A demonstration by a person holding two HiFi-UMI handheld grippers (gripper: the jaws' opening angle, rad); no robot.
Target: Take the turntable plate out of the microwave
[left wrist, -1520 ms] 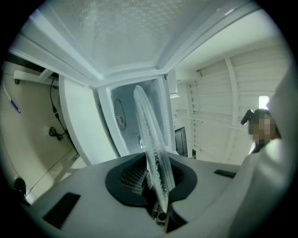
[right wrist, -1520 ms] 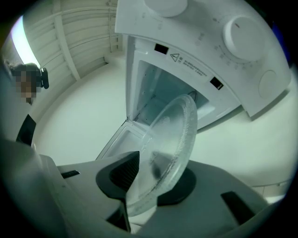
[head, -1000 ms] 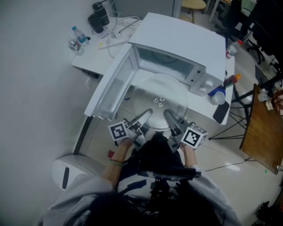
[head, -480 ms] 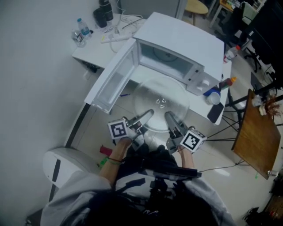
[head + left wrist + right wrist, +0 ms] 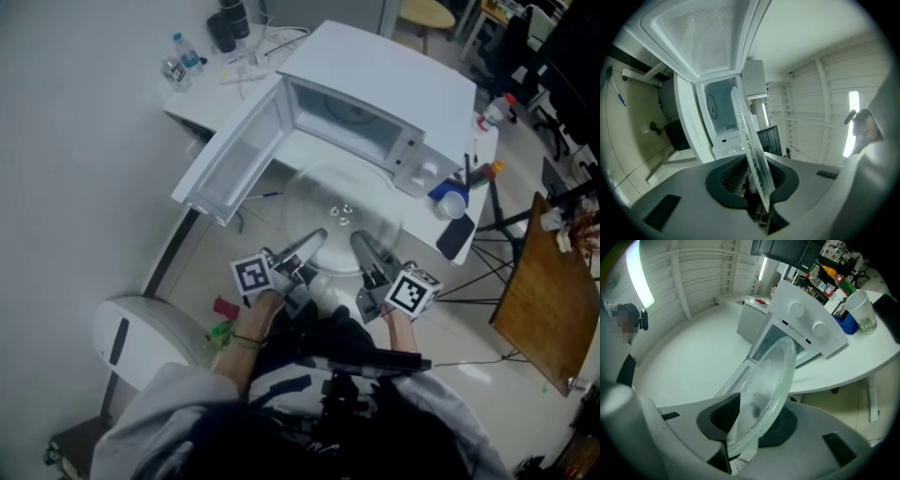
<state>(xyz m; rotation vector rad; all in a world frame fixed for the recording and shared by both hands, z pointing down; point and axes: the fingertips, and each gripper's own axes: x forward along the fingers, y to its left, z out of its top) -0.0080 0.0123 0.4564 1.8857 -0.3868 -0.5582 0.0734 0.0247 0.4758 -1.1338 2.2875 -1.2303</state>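
Note:
The clear glass turntable plate (image 5: 339,216) hangs in the air in front of the white microwave (image 5: 384,89), outside its cavity. My left gripper (image 5: 314,239) is shut on the plate's near left rim, and my right gripper (image 5: 361,242) is shut on its near right rim. In the left gripper view the plate (image 5: 749,140) shows edge-on between the dark pads. The right gripper view has the plate (image 5: 769,385) tilted between the jaws, with the microwave (image 5: 797,333) behind it. The microwave door (image 5: 234,159) stands wide open to the left.
The microwave sits on a white table (image 5: 469,211) with a white cup (image 5: 456,206), a dark phone (image 5: 452,237) and bottles at its right end. More bottles (image 5: 178,61) and cables lie at the far left. A white bin (image 5: 131,337) stands on the floor at left.
Both grippers have drawn the plate back towards me, away from the microwave's mouth. The view has shifted slightly with it, and the grips are unchanged.

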